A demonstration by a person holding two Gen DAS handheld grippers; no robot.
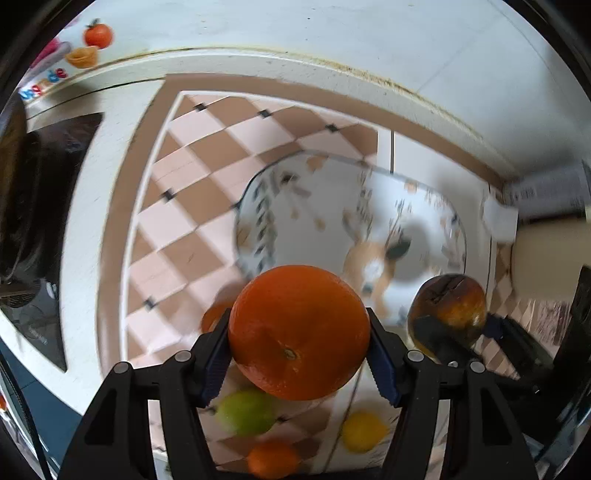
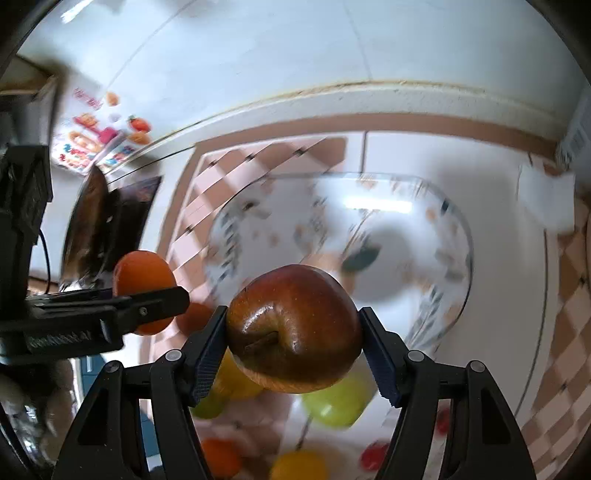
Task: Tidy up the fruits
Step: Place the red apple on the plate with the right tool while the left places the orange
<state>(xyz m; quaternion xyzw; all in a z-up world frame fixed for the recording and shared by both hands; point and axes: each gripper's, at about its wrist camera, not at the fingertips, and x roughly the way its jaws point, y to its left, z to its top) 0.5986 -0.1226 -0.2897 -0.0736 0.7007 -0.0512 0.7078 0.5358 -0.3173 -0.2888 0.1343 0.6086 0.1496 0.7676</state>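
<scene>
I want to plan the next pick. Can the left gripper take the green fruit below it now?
Probably not: the left gripper already has its fingers clamped on the orange, which hangs over the green fruit.

This looks like a home kitchen or dining corner. A table (image 1: 110,206) with a pale rim carries a checked cloth (image 1: 207,155) in pink and brown, and on it stands a clear glass bowl (image 2: 454,229) printed with small motifs (blurred, so the pattern is hard to read). Loose fruit (image 2: 334,406) lies on the cloth, and a colourful packet (image 2: 92,144) printed with fruit pictures leans at the far edge against a plain white wall (image 1: 332,33).
</scene>
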